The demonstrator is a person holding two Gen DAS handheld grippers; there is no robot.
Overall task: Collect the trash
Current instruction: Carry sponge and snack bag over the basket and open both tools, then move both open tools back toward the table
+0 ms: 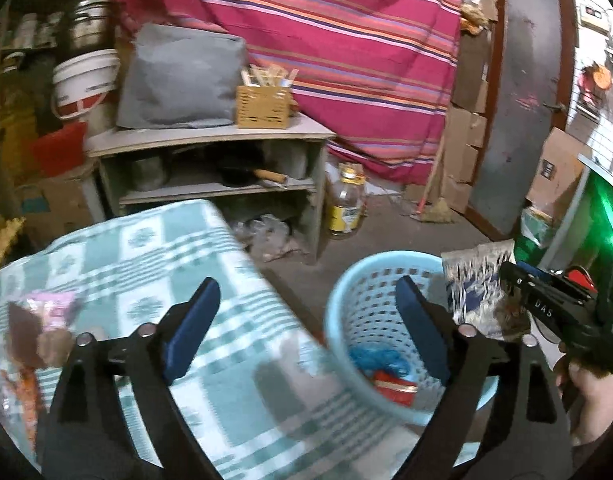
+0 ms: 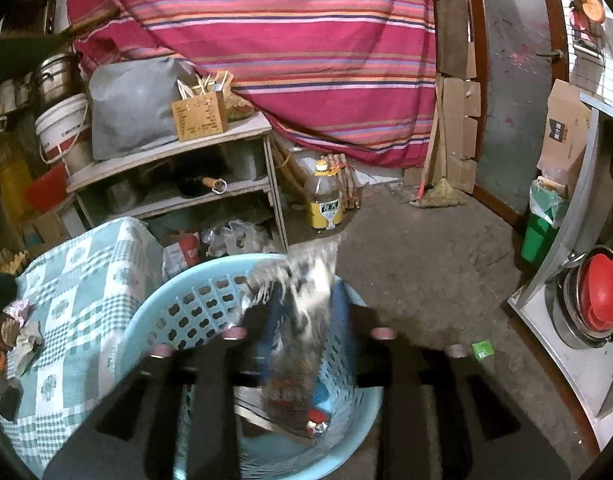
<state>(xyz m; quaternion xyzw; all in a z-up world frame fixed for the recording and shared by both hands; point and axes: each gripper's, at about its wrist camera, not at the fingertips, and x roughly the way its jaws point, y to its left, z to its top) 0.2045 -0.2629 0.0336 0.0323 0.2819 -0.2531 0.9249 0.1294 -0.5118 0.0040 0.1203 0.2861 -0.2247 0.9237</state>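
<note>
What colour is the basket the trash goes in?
Light blue, with small holes all over its sides. The basket shows best in the right wrist view.

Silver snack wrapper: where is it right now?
Between the right gripper's fingers, over the light blue basket on the floor beside the checked-cloth table; in the left wrist view it sits right of the basket.
</note>
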